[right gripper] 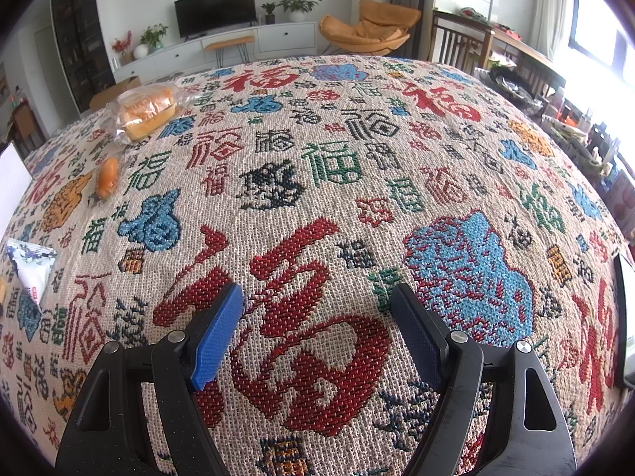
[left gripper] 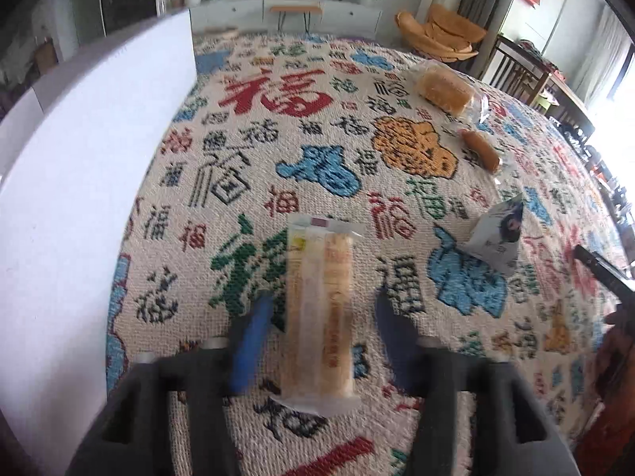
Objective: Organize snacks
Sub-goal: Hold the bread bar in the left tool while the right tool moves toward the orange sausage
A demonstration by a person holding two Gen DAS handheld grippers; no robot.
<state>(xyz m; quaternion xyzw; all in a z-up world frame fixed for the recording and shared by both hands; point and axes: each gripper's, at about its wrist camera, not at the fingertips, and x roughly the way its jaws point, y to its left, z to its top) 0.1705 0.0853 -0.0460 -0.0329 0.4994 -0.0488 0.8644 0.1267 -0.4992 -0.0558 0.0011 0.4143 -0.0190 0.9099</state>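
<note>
Patterned cloth (left gripper: 317,139) covers the table, where the left claw (left gripper: 323,309) spreads apart around a long wrapped snack bar (left gripper: 320,309) beside a white box (left gripper: 99,158), while the right claw (right gripper: 317,297) gapes over bare cloth, bread (right gripper: 147,111) near the far-left edge.

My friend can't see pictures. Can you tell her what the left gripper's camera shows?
The left gripper is open, its blue fingers either side of a long clear-wrapped biscuit pack lying on a colourful woven tablecloth. Farther off lie bagged bread, a small sausage and a white snack packet; a white box stands left.
</note>
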